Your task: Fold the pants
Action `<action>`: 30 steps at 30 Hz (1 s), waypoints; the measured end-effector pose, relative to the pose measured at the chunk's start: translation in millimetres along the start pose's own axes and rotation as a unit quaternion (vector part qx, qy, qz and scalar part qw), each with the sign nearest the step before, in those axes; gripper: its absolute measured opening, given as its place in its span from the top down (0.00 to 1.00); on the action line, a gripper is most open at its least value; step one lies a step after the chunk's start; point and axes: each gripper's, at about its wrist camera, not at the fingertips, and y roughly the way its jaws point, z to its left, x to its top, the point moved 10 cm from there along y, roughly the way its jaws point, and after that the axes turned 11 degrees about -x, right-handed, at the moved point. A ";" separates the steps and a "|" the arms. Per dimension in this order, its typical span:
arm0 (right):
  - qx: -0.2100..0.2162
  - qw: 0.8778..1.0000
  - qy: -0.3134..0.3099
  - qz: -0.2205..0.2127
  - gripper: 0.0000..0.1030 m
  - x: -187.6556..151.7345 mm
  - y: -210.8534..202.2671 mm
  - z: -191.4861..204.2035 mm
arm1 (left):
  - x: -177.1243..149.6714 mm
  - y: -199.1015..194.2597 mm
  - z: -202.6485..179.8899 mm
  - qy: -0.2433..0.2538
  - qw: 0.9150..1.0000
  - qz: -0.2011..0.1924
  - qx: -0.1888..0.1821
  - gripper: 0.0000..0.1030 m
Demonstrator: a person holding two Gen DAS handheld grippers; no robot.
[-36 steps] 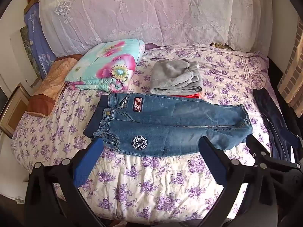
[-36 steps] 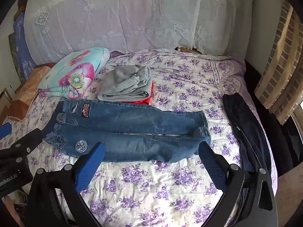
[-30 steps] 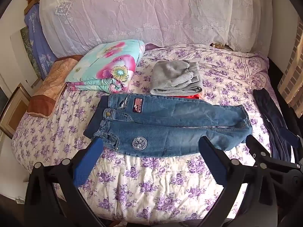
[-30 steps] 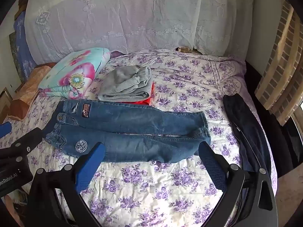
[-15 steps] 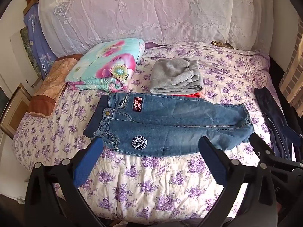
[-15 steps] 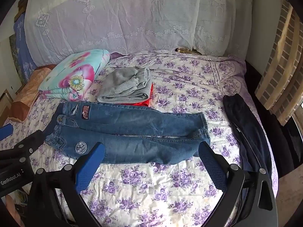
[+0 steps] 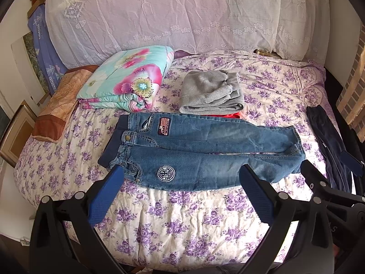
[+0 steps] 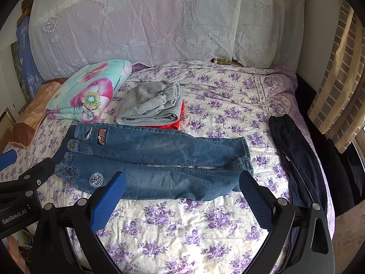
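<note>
Blue jeans lie flat across the flowered bedspread, waist to the left, legs to the right; they also show in the right wrist view. My left gripper is open and empty, above the bed's near side, in front of the jeans' lower leg. My right gripper is open and empty, in front of the jeans' lower leg and cuff. Each gripper shows at the edge of the other's view. Neither touches the jeans.
A folded floral quilt lies at back left. Folded grey pants sit on a red garment just behind the jeans. Dark navy pants lie along the bed's right edge. A lace-covered headboard stands behind.
Both grippers have shifted slightly; the right one has drawn a little nearer the jeans' cuff. The jeans have not moved. Both grippers stay open.
</note>
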 end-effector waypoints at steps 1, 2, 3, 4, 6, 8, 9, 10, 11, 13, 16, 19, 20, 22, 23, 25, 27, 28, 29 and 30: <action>0.000 1.000 0.000 0.001 0.03 0.9 0.3 0.4 | 0.1 0.9 0.5 0.000 1.000 0.000 0.000 0.05; 0.000 1.000 0.000 0.000 0.03 0.9 0.5 0.3 | 2.2 0.1 0.7 0.000 1.000 0.000 0.000 0.05; 0.000 1.000 0.000 0.000 0.03 -0.1 0.8 0.4 | 2.7 1.1 1.5 0.000 1.000 0.001 0.000 0.05; 0.000 1.000 0.000 0.000 0.03 0.0 1.0 0.6 | 3.3 2.1 2.3 0.000 1.000 0.001 -0.001 0.05; 0.000 1.000 0.000 0.000 0.03 0.9 1.2 0.6 | 4.4 0.3 0.3 0.000 1.000 0.000 0.000 0.05; 0.000 1.000 0.001 0.000 0.03 1.1 1.0 -0.2 | 5.1 0.7 -0.2 0.000 1.000 0.000 0.000 0.05; 0.000 1.000 0.000 0.000 0.03 1.4 1.0 -0.4 | 5.7 1.2 0.2 0.000 1.000 0.000 -0.001 0.05; 0.000 1.000 0.000 0.000 0.03 1.8 1.0 -0.7 | 6.0 2.1 0.3 0.000 1.000 0.000 -0.001 0.05; 0.000 1.000 0.001 0.000 0.03 2.7 0.9 -1.0 | 5.2 2.1 -0.6 0.000 1.000 0.000 -0.001 0.05; 0.000 1.000 0.001 0.000 0.03 1.1 3.4 0.0 | 5.4 2.3 -0.6 0.000 1.000 0.001 -0.001 0.05; 0.000 1.000 0.001 0.000 0.03 1.7 3.3 -0.2 | 7.8 6.3 -10.0 0.001 1.000 0.001 0.001 0.05; 0.001 1.000 0.001 0.001 0.03 0.7 2.4 0.7 | 8.0 6.4 -9.7 0.001 1.000 0.002 0.000 0.05; 0.001 1.000 0.002 0.002 0.03 1.0 2.5 1.1 | 8.9 9.5 -11.7 0.002 1.000 0.003 0.000 0.05; 0.002 1.000 0.002 0.003 0.03 0.9 2.0 1.7 | 9.0 12.7 -14.2 0.002 1.000 0.004 0.000 0.05; 0.002 1.000 0.002 0.004 0.03 0.7 1.6 2.3 | 8.8 12.7 -14.4 0.002 1.000 0.004 0.000 0.05; 0.002 1.000 0.001 0.003 0.03 0.4 0.8 3.3 | 8.8 13.2 -14.7 0.002 1.000 0.004 0.001 0.05; 0.002 1.000 0.000 0.003 0.03 1.9 8.2 1.9 | 10.0 15.5 -16.3 0.002 1.000 0.003 0.003 0.05; 0.002 1.000 -0.001 0.003 0.03 2.4 9.0 2.0 | 9.2 13.7 -14.5 0.002 1.000 0.002 0.003 0.05; 0.002 1.000 0.000 0.003 0.03 2.0 8.5 1.8 | 9.4 14.1 -14.0 0.002 1.000 0.001 0.003 0.05; 0.002 1.000 0.000 0.003 0.03 1.7 8.2 1.8 | 7.7 11.0 -11.2 0.001 1.000 0.001 0.002 0.05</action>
